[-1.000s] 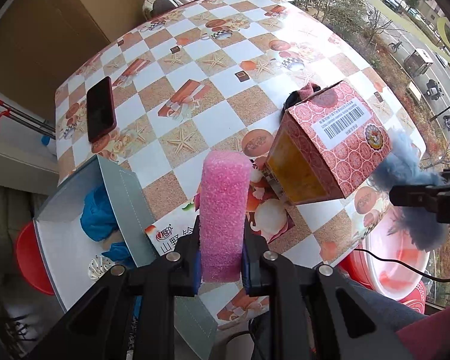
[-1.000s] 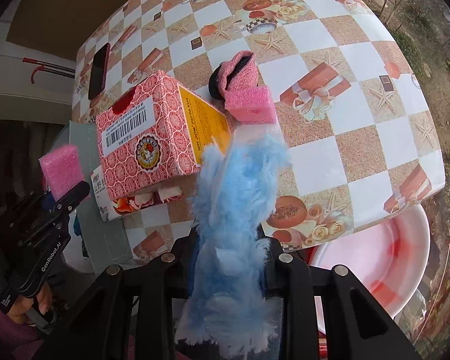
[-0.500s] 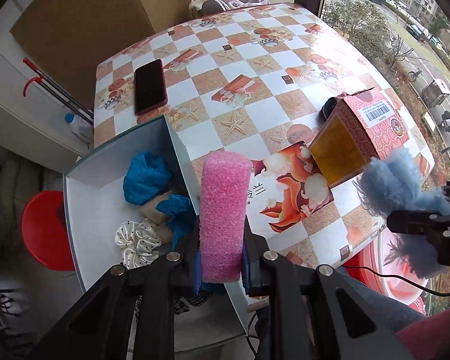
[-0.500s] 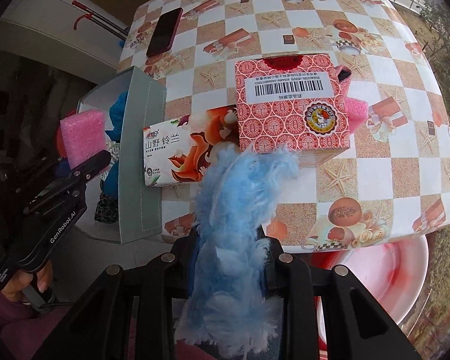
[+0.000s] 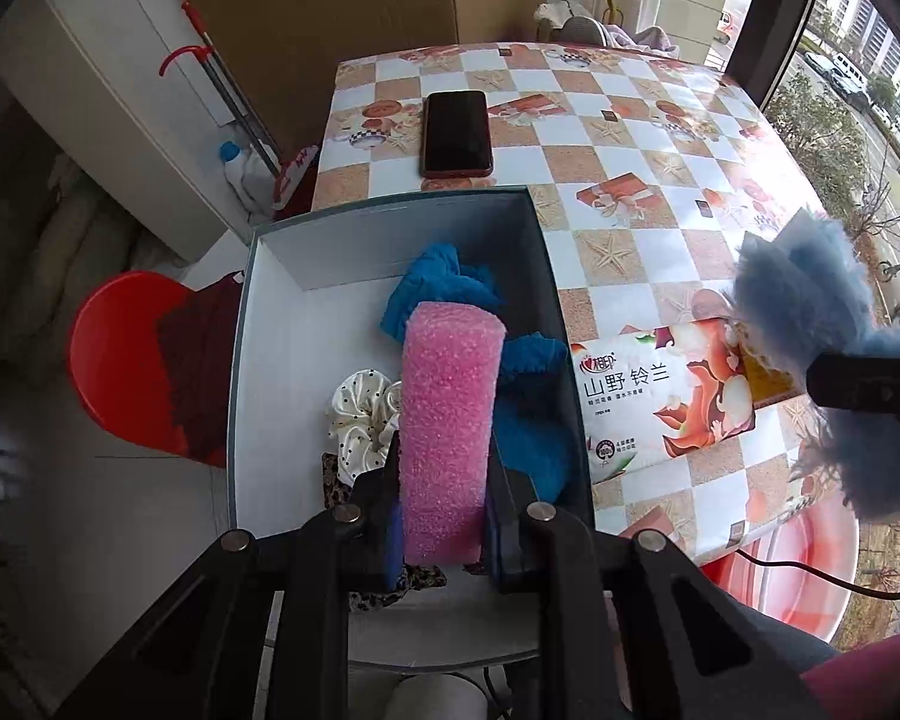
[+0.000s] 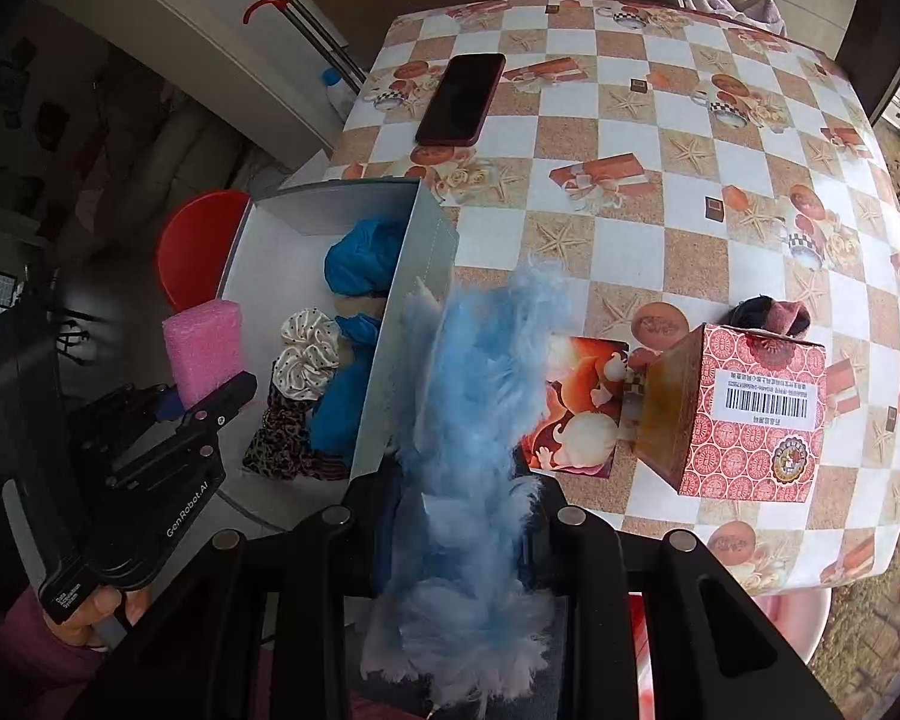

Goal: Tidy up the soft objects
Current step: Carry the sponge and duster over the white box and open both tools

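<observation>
My left gripper [image 5: 441, 531] is shut on a pink foam block [image 5: 450, 426], held over the open grey box [image 5: 540, 240] beside the table. Inside the box lie blue cloths [image 5: 444, 282], a white dotted scrunchie [image 5: 360, 408] and a leopard-print scrunchie [image 6: 282, 438]. My right gripper [image 6: 456, 540] is shut on a fluffy light-blue feather bundle [image 6: 480, 396], above the table's near edge, right of the box. In the right wrist view the left gripper [image 6: 210, 402] with its pink foam block [image 6: 204, 348] hangs over the box's left part.
On the checked table [image 6: 660, 138] lie a black phone [image 6: 462, 99], a tissue pack [image 5: 660, 402] and a red patterned carton [image 6: 750, 408] with a dark and pink item [image 6: 768, 315] behind it. A red stool [image 5: 120, 360] stands left of the box; a pink basin [image 5: 798, 570] below right.
Both grippers have swung left with their loads. The box, earlier at the left edge, now lies right under the pink foam. The feather bundle has moved from over the carton to beside the box.
</observation>
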`<state>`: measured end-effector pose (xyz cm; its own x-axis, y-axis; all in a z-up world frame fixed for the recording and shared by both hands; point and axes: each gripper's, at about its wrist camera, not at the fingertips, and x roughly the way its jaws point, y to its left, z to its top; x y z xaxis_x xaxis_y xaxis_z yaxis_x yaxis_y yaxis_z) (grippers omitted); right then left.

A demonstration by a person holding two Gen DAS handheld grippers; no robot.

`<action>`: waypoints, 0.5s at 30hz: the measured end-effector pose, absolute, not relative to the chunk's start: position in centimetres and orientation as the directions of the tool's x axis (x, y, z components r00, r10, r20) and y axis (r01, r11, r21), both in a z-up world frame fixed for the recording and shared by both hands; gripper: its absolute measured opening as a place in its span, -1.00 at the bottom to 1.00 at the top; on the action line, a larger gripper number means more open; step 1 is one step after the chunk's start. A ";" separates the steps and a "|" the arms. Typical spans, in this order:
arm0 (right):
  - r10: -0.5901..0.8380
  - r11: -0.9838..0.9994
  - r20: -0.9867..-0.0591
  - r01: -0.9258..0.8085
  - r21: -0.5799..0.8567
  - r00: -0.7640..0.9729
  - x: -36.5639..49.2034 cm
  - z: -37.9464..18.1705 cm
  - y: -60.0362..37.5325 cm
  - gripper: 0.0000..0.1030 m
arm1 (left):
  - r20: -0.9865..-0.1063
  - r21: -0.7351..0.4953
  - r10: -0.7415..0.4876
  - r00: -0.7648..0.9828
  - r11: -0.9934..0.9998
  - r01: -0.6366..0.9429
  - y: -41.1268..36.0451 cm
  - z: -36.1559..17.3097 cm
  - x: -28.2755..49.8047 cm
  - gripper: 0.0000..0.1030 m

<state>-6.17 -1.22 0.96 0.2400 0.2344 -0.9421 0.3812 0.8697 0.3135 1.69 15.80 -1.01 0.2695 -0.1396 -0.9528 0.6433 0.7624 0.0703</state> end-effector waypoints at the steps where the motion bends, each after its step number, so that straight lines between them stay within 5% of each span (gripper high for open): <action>1: 0.237 0.870 -0.941 0.377 0.316 0.241 -5.8 1.0 -1.1 -0.38 | -0.954 0.068 -0.135 0.269 0.773 0.631 16.2 -1.1 1.9 -0.57; 15: 0.274 0.923 -0.937 0.215 0.319 0.216 -1.4 1.8 4.1 -0.38 | -0.966 0.064 -0.085 0.245 0.838 0.542 19.4 -2.4 2.9 -0.57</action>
<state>-1.40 4.07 1.79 0.2159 0.2740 -0.9372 0.2154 0.9228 0.3194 2.89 19.45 -2.38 0.2451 -0.0849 -0.9658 0.5417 0.8382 0.0638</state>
